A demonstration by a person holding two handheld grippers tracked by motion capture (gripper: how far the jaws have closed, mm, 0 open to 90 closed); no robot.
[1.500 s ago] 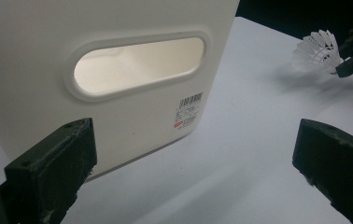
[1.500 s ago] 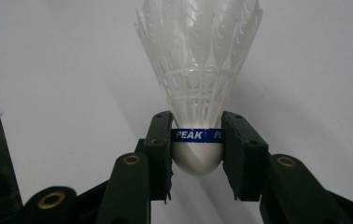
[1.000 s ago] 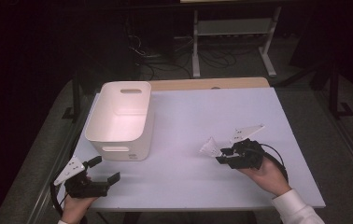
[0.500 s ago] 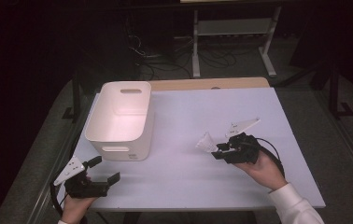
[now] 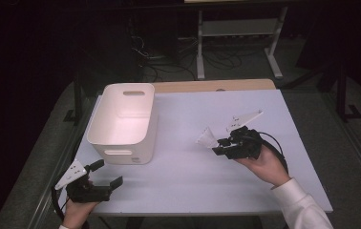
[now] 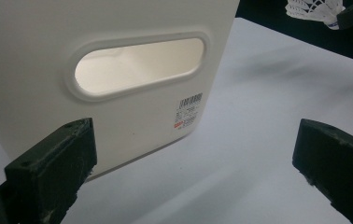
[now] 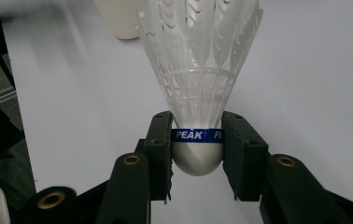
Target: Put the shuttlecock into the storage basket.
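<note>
A white feather shuttlecock (image 7: 198, 70) was clamped at its rounded cork base by the right gripper (image 7: 197, 140), the jaws pressed on either side of the blue band. Its long axis ran straight out from the jaws, skirt foremost, and it was held above the pale tabletop (image 5: 188, 186) — apparently clear of it, though the gap was hard to judge. The white plastic bin (image 5: 123, 121), smooth-walled with slotted handles, stood well apart to the shuttlecock's left, nearer the left gripper (image 5: 103, 177), whose jaws stood wide apart and empty just before the bin's end wall.
</note>
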